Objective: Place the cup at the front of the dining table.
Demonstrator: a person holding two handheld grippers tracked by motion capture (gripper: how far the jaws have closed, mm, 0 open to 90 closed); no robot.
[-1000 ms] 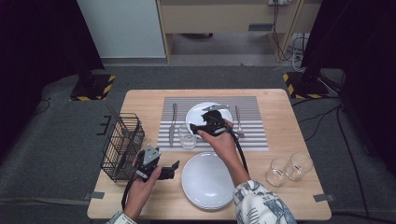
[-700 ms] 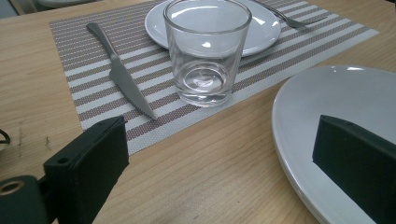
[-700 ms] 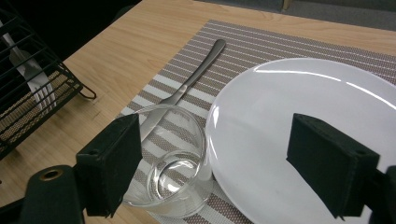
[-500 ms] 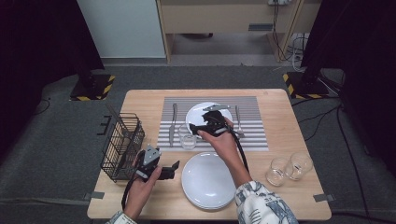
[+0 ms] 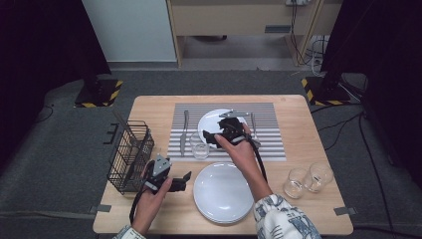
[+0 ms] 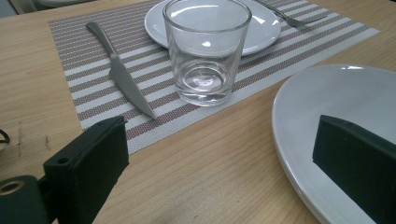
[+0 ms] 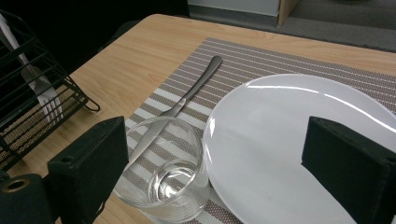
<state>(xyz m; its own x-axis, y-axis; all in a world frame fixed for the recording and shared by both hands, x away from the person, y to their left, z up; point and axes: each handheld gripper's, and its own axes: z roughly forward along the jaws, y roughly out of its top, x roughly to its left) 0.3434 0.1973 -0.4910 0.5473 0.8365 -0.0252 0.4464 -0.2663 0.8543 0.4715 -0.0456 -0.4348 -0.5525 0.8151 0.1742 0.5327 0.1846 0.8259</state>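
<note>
Two grippers stood open and empty, right gripper [image 5: 215, 138] having just widened beside the glass [image 5: 199, 149], which a careless withdrawal could topple onto the plate [image 5: 211, 124], while left gripper [image 5: 185, 180] rested.

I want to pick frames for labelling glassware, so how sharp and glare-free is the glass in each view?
Left gripper view: glass crisp, small highlights on its rim. Right gripper view: glass sharp but partly behind the right tool; streak glare on the plate. High view: glass small, soft and faint.
</note>
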